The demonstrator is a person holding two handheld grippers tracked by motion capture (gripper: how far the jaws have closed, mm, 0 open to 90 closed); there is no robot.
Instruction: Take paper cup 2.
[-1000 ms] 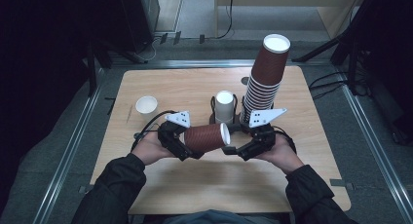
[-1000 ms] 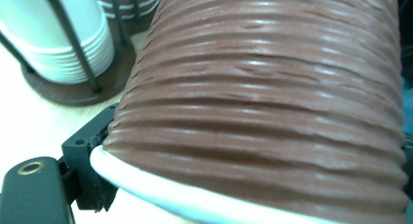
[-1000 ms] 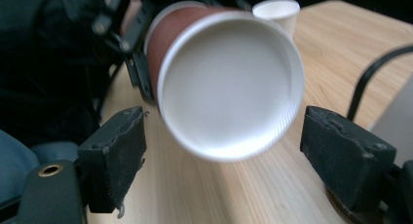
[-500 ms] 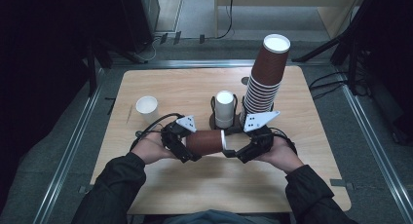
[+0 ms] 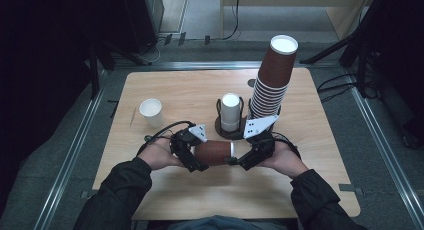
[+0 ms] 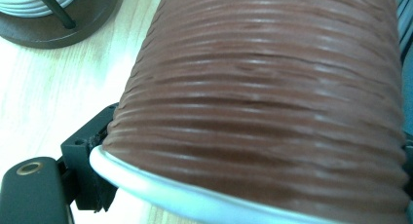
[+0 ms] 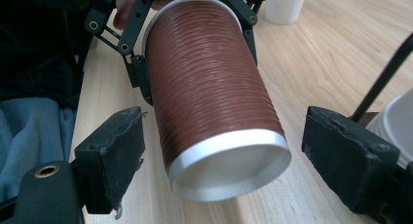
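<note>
Between my hands, low over the bench [image 5: 165, 90], my left gripper [image 5: 192, 157] clamps the ribbed brown paper cup [image 5: 214, 152] sideways, so my right gripper [image 5: 241, 160], jaws wide apart (touching nothing), can close round its white rim.

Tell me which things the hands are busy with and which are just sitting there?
In use:
brown cup, lying sideways
left gripper, clamped on it
right gripper, jaws open around its other end

Just sitting:
cup stack
white cup
holder with white cups
</note>
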